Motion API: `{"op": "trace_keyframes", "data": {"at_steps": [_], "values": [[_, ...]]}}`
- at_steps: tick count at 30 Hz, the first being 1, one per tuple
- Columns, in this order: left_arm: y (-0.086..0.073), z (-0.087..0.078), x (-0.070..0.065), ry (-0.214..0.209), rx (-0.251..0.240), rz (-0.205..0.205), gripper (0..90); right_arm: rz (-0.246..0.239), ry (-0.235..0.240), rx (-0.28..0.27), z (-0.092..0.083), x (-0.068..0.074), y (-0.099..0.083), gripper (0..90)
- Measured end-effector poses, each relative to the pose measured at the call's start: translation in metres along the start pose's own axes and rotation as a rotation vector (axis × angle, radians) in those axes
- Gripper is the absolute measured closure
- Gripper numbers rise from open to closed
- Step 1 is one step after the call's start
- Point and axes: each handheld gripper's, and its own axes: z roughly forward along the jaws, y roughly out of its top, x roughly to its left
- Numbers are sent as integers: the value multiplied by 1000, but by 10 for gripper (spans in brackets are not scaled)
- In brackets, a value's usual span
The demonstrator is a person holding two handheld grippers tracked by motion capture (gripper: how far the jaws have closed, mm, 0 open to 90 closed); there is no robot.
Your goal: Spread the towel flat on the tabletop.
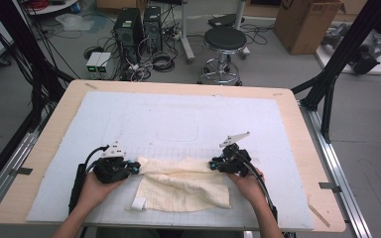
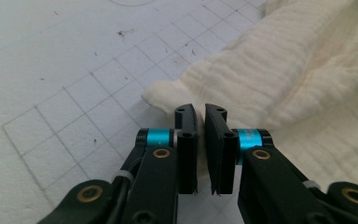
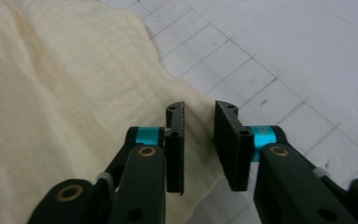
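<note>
A cream, crinkled cloth (image 1: pixel 183 183) lies rumpled on the white gridded mat (image 1: pixel 178 114) near the table's front. My left gripper (image 1: pixel 139 167) points at the cloth's upper left corner. Seen from the left gripper view, its jaws (image 2: pixel 200 109) stand a narrow slit apart over the cloth's (image 2: pixel 307 70) edge, with fabric showing low in the slit. My right gripper (image 1: pixel 212 163) points at the upper right corner. Its jaws (image 3: pixel 199 107) are open wider, straddling the cloth's (image 3: pixel 51 93) edge without pressing on it.
The mat covers most of a wooden table (image 1: pixel 44 148). A small white tag (image 1: pixel 139 203) sticks out at the cloth's lower left corner. Beyond the table stand a black stool (image 1: pixel 224 42), computer towers (image 1: pixel 129 29) and a cardboard box (image 1: pixel 305 22).
</note>
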Motion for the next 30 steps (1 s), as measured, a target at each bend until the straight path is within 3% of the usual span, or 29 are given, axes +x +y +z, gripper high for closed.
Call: {"op": "trace_keyframes", "data": {"at_steps": [3, 7, 10, 14, 15, 18, 20, 22, 26, 30], "values": [[1, -4, 3, 14, -35, -31, 743, -4, -9, -17, 0, 0, -3, 808], [5, -3, 13, 34, -89, -112, 679, -10, -11, -32, 0, 1, -5, 846], [9, 5, 16, 55, -57, -132, 630, -15, -12, -30, 0, 2, -5, 854], [8, 18, 14, 58, 37, -106, 600, -17, -10, -32, 0, 3, -6, 876], [7, 19, 13, 66, 39, -92, 615, -23, -6, -34, 1, 3, -6, 879], [7, 18, 13, 72, 40, -86, 702, -22, -5, -34, 0, 3, -6, 889], [7, 19, 11, 96, 39, -51, 764, -16, -2, -37, 0, 2, -6, 892], [6, 18, 11, 81, 37, -54, 827, -17, 2, -37, 0, 2, -6, 894], [7, 17, 9, 91, 21, -43, 865, -21, 6, -48, -2, 3, -5, 895], [10, 9, 11, 108, -40, -59, 873, -28, -8, -95, -9, 4, -2, 895]]}}
